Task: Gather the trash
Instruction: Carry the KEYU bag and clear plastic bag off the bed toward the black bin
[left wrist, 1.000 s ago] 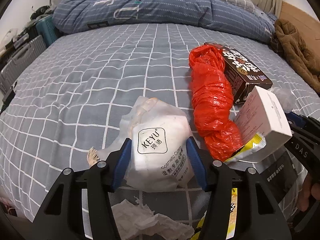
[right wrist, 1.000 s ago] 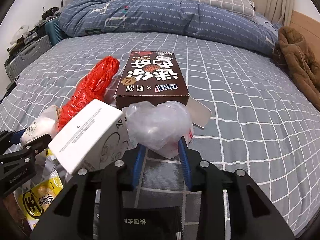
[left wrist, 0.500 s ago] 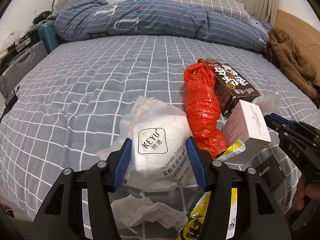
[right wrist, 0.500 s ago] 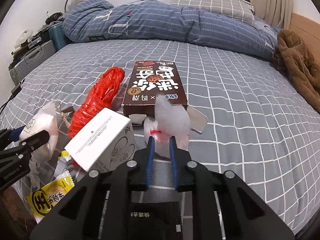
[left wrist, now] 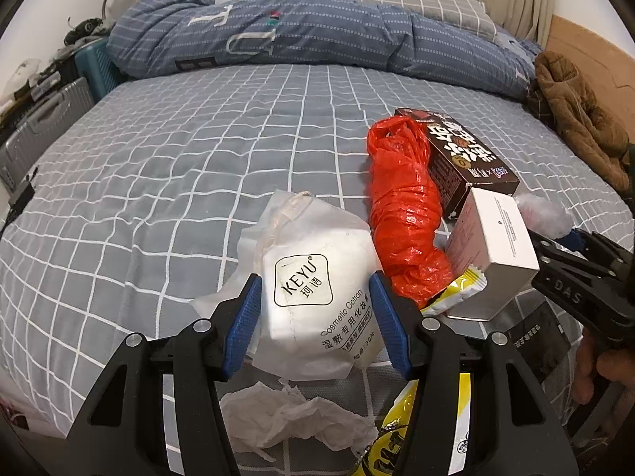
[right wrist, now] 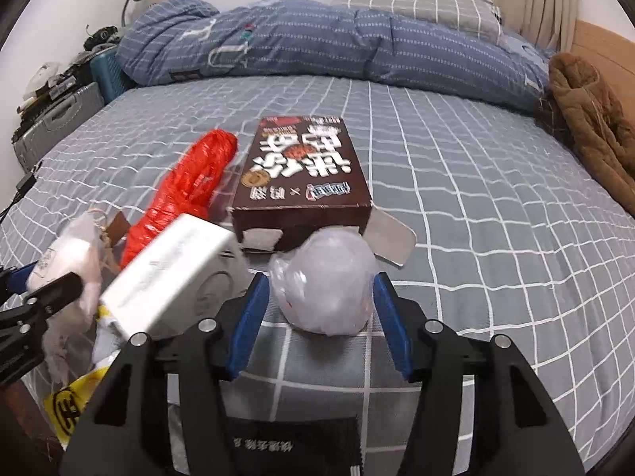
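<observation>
Brown box (right wrist: 300, 182) lies flat on the bed (right wrist: 476, 206), long axis running away from cam, near end flap open; contents not visible. Red bag (left wrist: 405, 214) lies lengthwise just left of the box, white carton (left wrist: 496, 246) near its front-left corner. Left hand-held gripper (left wrist: 315, 317), tilted down, clamps the white cotton-pad pouch (left wrist: 317, 289). Right hand-held gripper (right wrist: 317, 313), also tilted down, is opening, clear plastic wad (right wrist: 327, 281) betw. its fingers, unpinched, just in front of the box.

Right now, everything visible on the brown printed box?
The brown box is a flat cardboard carton, dark brown with large white characters and a round biscuit picture on top. It lies flat on the grey checked bed. Its near end is open, one silvery-lined flap splayed to the side. The red plastic bag lies along its side, and the clear crumpled bag sits just before the open end.
</observation>
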{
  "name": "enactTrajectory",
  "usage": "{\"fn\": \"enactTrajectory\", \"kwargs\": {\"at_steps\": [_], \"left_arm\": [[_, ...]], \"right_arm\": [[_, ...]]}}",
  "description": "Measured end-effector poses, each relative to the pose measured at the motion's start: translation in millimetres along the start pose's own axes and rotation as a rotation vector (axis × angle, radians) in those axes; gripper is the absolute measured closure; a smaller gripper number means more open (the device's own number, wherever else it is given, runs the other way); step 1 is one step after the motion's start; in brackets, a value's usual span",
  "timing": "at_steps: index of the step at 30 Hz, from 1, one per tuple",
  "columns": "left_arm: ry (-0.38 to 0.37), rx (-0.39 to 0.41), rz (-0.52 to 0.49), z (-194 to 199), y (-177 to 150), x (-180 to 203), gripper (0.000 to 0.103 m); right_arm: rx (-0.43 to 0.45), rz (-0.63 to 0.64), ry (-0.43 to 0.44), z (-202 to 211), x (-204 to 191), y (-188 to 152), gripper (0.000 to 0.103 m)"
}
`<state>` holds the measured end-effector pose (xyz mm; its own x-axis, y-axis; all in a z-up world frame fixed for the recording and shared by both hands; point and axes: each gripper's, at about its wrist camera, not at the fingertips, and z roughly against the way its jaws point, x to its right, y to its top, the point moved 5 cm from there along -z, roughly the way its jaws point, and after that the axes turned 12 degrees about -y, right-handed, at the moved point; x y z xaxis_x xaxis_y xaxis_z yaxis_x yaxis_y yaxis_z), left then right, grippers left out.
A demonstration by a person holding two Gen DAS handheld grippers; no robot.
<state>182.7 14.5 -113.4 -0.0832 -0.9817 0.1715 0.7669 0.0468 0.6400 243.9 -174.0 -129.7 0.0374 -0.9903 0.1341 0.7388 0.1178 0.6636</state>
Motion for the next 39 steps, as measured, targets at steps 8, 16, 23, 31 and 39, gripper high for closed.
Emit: {"fn": "enactTrajectory", "kwargs": {"at_steps": [8, 16, 23, 31, 39], "left_arm": [[-0.004, 0.000, -0.002, 0, 0, 1, 0.048], [-0.007, 0.015, 0.000, 5, 2, 1, 0.048], [-0.014, 0.037, -0.001, 16, 3, 2, 0.048], [-0.020, 0.074, -0.004, 34, 1, 5, 0.048], [-0.030, 0.106, 0.002, 55, -8, 7, 0.048]], "right_arm": [[-0.009, 0.010, 0.026, -5, -3, 0, 0.058], [0.040, 0.003, 0.023, 13, -2, 5, 0.061], [0.073, -0.022, 0.017, 34, 6, 9, 0.061], [0.114, -0.029, 0.009, 66, 11, 5, 0.061], [0.149, -0.039, 0.005, 98, 16, -5, 0.061]]}}
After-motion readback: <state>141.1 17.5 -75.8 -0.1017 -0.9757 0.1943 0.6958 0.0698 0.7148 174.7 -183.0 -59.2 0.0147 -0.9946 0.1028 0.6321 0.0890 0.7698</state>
